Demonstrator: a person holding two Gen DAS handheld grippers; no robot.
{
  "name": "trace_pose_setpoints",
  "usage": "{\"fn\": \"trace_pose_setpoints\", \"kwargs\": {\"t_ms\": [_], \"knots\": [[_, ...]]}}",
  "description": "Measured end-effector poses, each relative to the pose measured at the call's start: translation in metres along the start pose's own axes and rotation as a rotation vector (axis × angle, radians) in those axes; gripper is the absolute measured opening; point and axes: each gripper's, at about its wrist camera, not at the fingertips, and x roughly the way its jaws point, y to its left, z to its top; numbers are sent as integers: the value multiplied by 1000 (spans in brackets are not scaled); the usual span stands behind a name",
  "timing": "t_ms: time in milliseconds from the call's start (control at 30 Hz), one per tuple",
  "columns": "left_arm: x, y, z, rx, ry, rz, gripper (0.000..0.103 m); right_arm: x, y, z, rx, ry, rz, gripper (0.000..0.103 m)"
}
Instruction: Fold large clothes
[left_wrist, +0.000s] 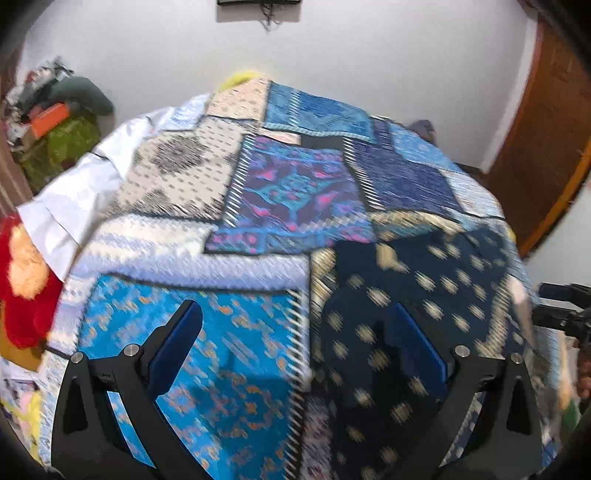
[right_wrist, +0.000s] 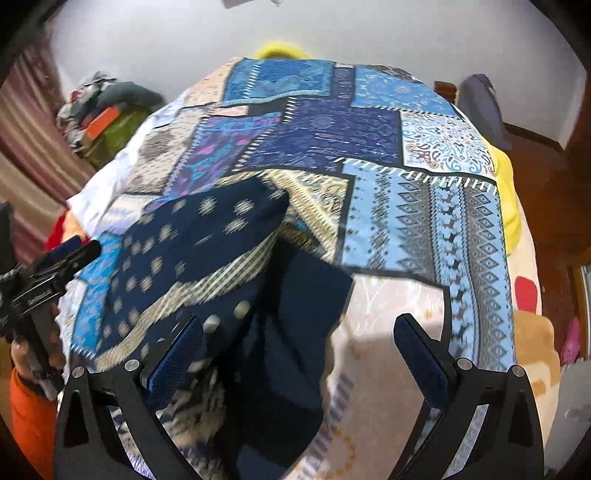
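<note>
Both my grippers, left (left_wrist: 301, 347) and right (right_wrist: 297, 354), hover released over the patchwork cloth (right_wrist: 369, 140); next, grasp its bunched near corner (right_wrist: 221, 258).

A plain white wall (left_wrist: 369, 55) closes the room beyond the bed's far edge. A brown wooden door (left_wrist: 535, 147) stands past the bed's right edge. A striped curtain (right_wrist: 29, 122) hangs off its left edge, beside a heap of clutter (left_wrist: 55, 122) in the far left corner.

Even, bright indoor light falls on the patchwork cloth (left_wrist: 295, 192), motion-blurred nearest the lens, sharper toward the white wall (left_wrist: 369, 55) beyond it, with fisheye bending and dark corners.
</note>
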Motion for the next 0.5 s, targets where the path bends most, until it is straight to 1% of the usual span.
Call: {"fn": "trace_pose_setpoints", "kwargs": {"t_ms": [33, 133, 200, 233, 333, 400, 500], "knots": [[-3, -1, -6, -3, 20, -44, 103, -4, 1, -3, -1, -3, 18, 103], [-3, -5, -22, -26, 88, -148, 103, -9, 7, -17, 15, 6, 121, 103], [3, -8, -33, -52, 150, -231, 103, -1, 9, -25, 45, 52, 197, 103], [9, -9, -39, -68, 184, -272, 103, 6, 9, -29, 52, 79, 217, 103], [29, -12, -51, -105, 253, -327, 103, 29, 9, -36, 69, 141, 209, 103], [41, -11, -54, -148, 282, -373, 103, 44, 6, -38, 91, 171, 213, 103], [61, -9, -53, -225, 323, -456, 103, 62, 1, -38, 135, 205, 272, 103]]}}
